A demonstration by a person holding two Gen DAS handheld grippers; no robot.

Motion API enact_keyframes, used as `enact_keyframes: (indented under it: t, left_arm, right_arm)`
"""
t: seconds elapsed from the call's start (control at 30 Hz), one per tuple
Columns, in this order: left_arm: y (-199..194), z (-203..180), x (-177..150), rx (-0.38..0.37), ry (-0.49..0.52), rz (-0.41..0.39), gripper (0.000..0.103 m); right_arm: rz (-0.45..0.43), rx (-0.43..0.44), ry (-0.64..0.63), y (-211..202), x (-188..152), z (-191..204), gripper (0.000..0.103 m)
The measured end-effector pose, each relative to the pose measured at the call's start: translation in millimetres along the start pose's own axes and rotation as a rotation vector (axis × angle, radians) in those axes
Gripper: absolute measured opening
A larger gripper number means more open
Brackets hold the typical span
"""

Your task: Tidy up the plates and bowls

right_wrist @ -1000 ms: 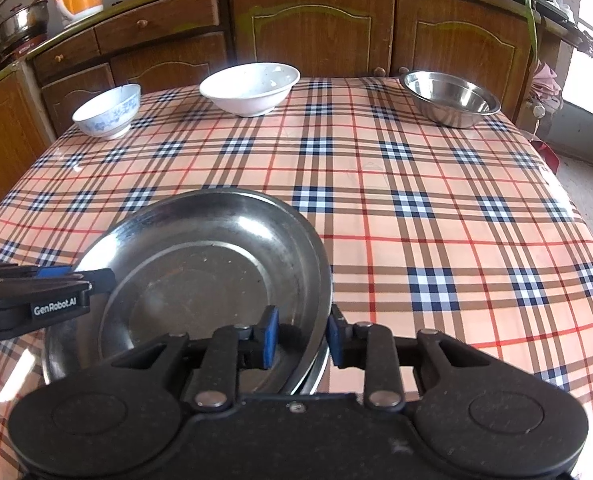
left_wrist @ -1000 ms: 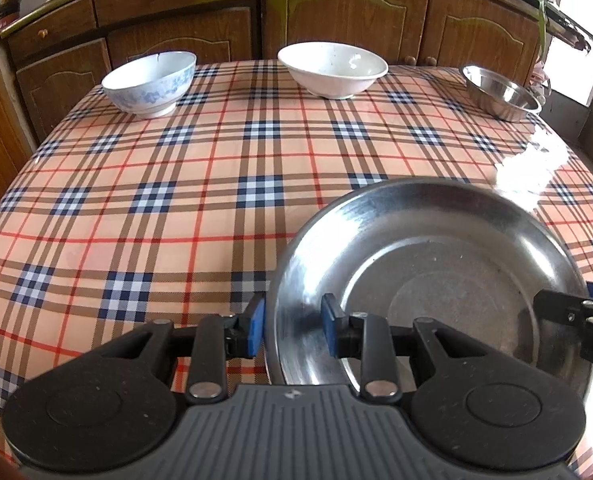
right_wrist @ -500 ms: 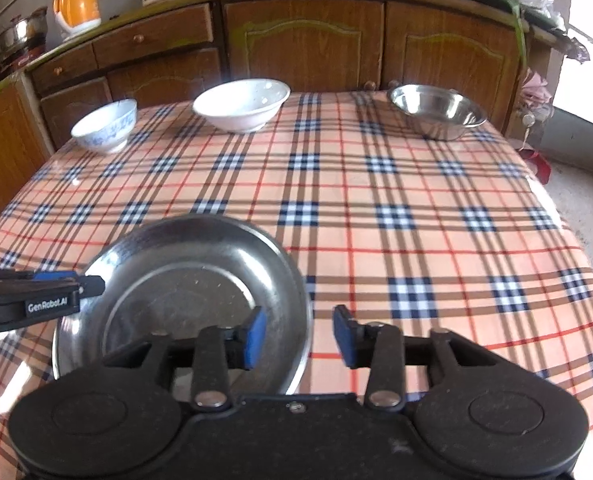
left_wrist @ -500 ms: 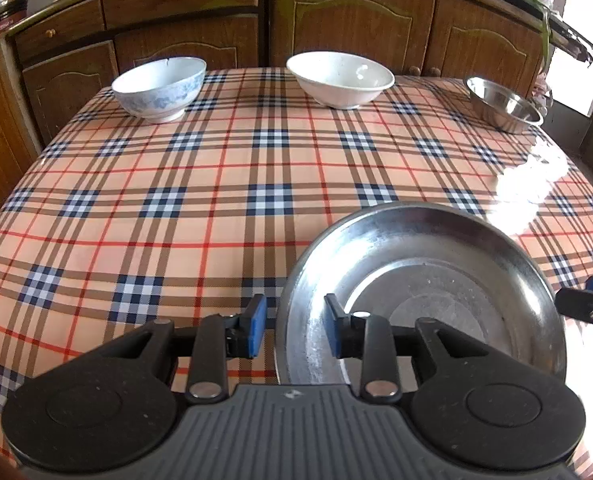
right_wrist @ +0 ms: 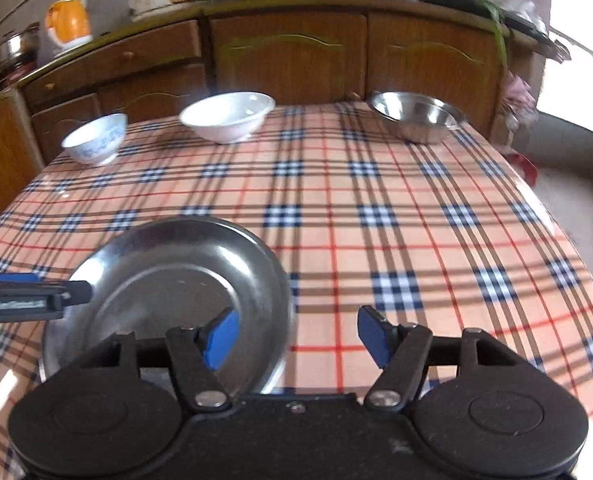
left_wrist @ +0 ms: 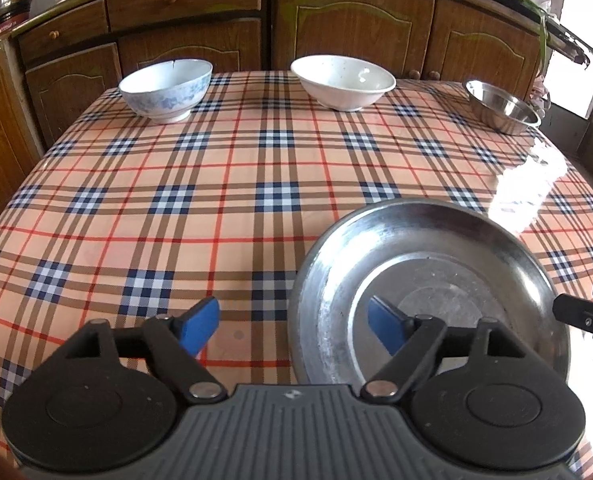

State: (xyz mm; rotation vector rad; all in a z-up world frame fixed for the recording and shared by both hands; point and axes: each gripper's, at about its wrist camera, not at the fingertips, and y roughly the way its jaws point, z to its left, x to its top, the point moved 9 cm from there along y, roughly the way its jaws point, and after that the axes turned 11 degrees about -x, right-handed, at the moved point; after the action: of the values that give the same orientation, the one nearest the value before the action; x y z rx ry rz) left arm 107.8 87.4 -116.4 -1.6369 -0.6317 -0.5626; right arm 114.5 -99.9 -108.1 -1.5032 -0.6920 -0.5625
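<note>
I have both tools released. My left hand-held gripper (left_wrist: 294,326) sits at the bottom of the left wrist frame with its blue pads spread wide — one pad over the checked cloth, the other over the near left part of the steel plate (left_wrist: 428,280), gripping nothing. My right hand-held gripper (right_wrist: 298,334) is likewise spread apart at the bottom of the right wrist frame, its left pad over the plate's near right rim (right_wrist: 168,280), its right pad over bare cloth.

The plate lies flat on the bench (left_wrist: 216,184), in the lower right of the left wrist frame and the lower left of the right wrist frame. In the right view, the tip of the left tool pokes in from the left edge, just beside the plate's left rim; I cannot tell whether it touches.

Three bowls stand in a row along the far edge of the bench, well apart from the plate and from one another — the blue-patterned bowl (left_wrist: 165,89) at upper left, the white bowl (left_wrist: 343,81) at upper centre, the steel bowl (left_wrist: 502,107) at upper right. All three sit upright and hold nothing that I can see.

Behind the bench run wooden cabinets (right_wrist: 288,60); in the right view an orange kettle (right_wrist: 66,20) stands on top of them at upper left.
</note>
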Motion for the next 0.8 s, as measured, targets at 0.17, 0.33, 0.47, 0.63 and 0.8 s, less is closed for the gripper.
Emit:
enact_keyframes:
  t: [0.17, 0.33, 0.47, 0.63, 0.8]
  left_arm:
    - [8.7, 2.8, -5.7, 0.001, -0.001, 0.03, 0.086]
    - [17.1, 2.6, -8.3, -0.021, 0.005, 0.047, 0.083]
    - [25.0, 0.4, -8.4, -0.051, 0.011, 0.044, 0.079]
    - [25.0, -14.5, -4.6, -0.085, 0.042, 0.037, 0.052]
    - [22.9, -11.9, -4.0, -0.093, 0.011, 0.037, 0.047]
  right_arm:
    - [0.054, 0.042, 0.012, 10.9, -7.8, 0.7, 0.079]
    - [0.099, 0.085, 0.041, 22.6, -12.5, 4.8, 0.078]
    - [0.099, 0.116, 0.044, 29.1, -12.9, 12.6, 0.065]
    - [0.085, 0.121, 0.015, 28.7, -9.3, 24.0, 0.036]
    - [0.076, 0.112, 0.008, 26.9, -6.7, 22.7, 0.036]
